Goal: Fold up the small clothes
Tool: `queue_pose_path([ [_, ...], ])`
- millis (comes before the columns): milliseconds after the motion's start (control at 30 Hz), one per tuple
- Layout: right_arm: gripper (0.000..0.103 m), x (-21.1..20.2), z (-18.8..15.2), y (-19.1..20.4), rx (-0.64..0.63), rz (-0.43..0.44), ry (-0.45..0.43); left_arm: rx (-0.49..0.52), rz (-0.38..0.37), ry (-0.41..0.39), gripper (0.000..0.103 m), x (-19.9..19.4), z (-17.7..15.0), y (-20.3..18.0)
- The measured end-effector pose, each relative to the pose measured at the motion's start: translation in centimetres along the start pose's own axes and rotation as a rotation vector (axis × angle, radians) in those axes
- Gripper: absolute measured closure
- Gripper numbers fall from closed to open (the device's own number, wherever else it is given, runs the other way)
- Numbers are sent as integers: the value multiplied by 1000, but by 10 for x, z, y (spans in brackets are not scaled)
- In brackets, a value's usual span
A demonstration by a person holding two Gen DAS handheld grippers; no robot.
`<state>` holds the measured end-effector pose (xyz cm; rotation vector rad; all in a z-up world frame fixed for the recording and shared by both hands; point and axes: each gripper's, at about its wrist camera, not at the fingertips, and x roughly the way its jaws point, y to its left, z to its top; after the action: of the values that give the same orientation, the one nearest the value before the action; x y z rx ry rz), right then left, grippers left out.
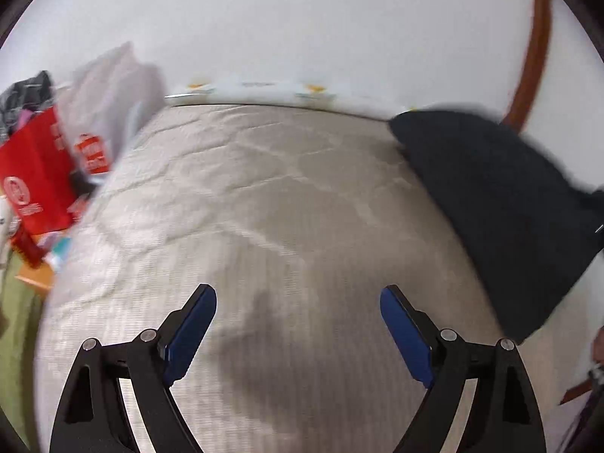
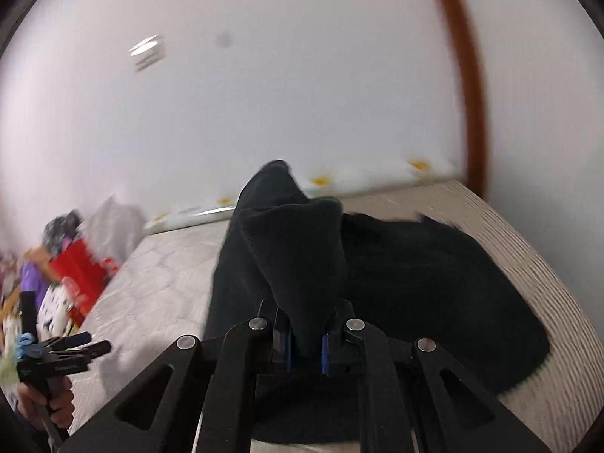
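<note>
Black knit garment (image 2: 434, 283) on the bed (image 2: 158, 287) hangs pinched in the right tool (image 2: 305, 343), left tool (image 1: 298, 324) spread empty beside it; that small bite could slip, dropping the fold.

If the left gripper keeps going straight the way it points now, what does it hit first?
Most likely the bare beige bedspread. The left gripper is open with nothing between its fingers, angled down at the bed. The black garment lies off to the right of that line, though depth is hard to judge.
</note>
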<state>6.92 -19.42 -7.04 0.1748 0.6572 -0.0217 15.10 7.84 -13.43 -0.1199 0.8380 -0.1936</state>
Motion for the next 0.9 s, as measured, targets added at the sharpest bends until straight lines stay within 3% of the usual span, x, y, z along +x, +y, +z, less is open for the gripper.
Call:
queue_pose_path([
  [133,92,10,-25,-65,107,-35,92,26,-97,1,15,8,-2,-34],
  [267,89,23,-49,-95,209,33,167,98,-156,8,15,9,-8,-69],
  [367,81,29,-48,-92,207,30,164,139,-224,11,15,3,-14,-91],
  [500,58,42,-42,-93,202,13,157,211,-302,14,15,-6,-25,-117],
  [533,57,44,-41,-95,201,8,150,231,-315,14,15,-8,-29,-123],
  [667,61,57,-38,-99,215,10,169,313,-356,45,15,-7,-43,-148],
  [700,78,58,-37,-99,201,3,169,327,-357,48,15,-7,-46,-153],
  [733,83,56,-36,-98,177,-8,164,349,-356,48,15,-5,-50,-160],
  [900,85,43,-35,-104,122,-1,133,406,-318,64,16,12,-58,-184],
])
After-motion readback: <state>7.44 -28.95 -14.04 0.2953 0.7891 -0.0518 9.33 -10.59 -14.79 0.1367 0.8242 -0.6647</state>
